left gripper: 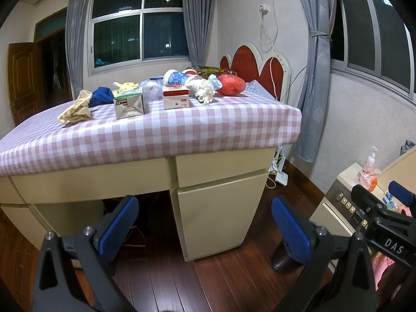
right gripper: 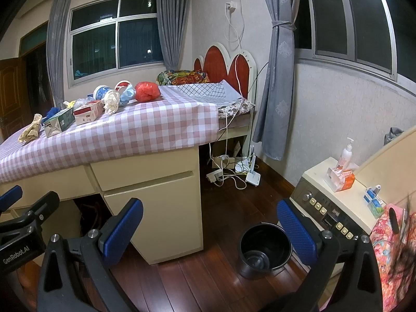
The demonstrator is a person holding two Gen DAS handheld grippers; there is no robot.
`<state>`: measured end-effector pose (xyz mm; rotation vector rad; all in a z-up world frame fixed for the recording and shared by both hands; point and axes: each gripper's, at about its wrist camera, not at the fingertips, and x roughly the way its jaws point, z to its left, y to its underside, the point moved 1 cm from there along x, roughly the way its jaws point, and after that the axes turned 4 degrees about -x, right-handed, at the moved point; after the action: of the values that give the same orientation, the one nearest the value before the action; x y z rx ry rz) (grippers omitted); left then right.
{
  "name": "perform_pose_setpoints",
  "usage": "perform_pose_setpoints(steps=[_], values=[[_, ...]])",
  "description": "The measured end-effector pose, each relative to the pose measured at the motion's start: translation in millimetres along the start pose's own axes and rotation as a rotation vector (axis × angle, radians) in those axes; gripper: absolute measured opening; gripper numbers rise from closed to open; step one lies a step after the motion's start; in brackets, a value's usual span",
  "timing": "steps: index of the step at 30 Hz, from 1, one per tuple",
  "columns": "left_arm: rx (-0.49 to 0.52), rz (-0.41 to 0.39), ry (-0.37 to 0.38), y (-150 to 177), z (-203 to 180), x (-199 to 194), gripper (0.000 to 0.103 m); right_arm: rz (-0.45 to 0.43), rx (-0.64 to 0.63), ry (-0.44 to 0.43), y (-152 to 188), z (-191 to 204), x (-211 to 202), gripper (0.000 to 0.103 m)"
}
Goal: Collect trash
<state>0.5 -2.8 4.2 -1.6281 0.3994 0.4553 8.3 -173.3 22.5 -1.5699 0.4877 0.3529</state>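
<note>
Right wrist, bin [right gripper: 265,251] between claw [right gripper: 210,230] fingers

Both wrist views look from low, well back, sharing the checked desk [left gripper: 166,132] [right gripper: 135,130].

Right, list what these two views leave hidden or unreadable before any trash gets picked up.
- Black bin: in the left wrist view the left claw's right finger covers most of it.
- Box labels: print too small to read in either view.
- Rear trash behind the red bag: items overlap, so they cannot be counted.
- Under the desk: dark, contents unclear.
- Right claw: open, empty.
</note>
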Motion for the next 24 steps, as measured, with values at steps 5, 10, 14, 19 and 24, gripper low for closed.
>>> perform_pose_setpoints(steps=[5, 10, 14, 19, 24], values=[[0.001, -0.001, 0.0, 0.3, 0.6, 0.5, 0.103, 0.0, 0.0, 0.0, -0.4, 0.7, 0.0, 0.103], [0.001, 0.001, 0.002, 0.6, 0.5, 0.7, 0.103, 0.0, -0.001, 0.0, -0.1, 1.1, 0.3, 0.103], [0.0, 0.002, 0.001, 0.5, 0.7, 0.4, 0.103, 0.002, -0.001, -0.002, 0.2, 1.6, 0.2, 0.103], [0.004, -0.001, -0.003, 1.5, 2.0, 0.7, 0.103, 0.005, -0.003, -0.015, 2.5, 6.0, 1.9, 0.103], [0.001, -0.041, -0.029, -13.6, 14.2, 7.9, 0.103, -0.044, 0.006, -0.089, -23.2, 11.5, 9.7, 0.103]])
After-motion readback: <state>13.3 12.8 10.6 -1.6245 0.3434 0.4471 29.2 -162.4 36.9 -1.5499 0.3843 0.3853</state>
